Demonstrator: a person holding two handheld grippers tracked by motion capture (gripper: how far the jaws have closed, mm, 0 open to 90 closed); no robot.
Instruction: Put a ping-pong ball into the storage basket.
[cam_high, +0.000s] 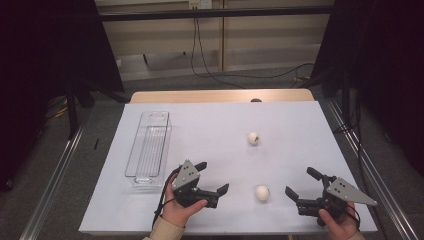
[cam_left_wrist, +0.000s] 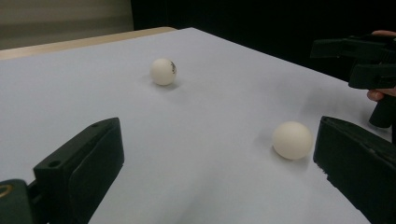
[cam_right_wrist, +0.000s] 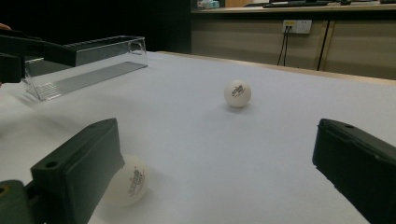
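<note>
Two white ping-pong balls lie on the white table sheet: a far ball near the middle and a near ball toward the front. My left gripper stands open to the left of the near ball, holding nothing. My right gripper stands open to that ball's right, also holding nothing. In the left gripper view the near ball rests just inside the right jaw and the far ball lies ahead. In the right gripper view the near ball sits beside the left jaw, apart from the far ball.
A long clear plastic container stands empty at the table's left, just behind my left hand, also seen as the clear container in the right gripper view. Metal rails run along both table sides. Cables hang by the back wall.
</note>
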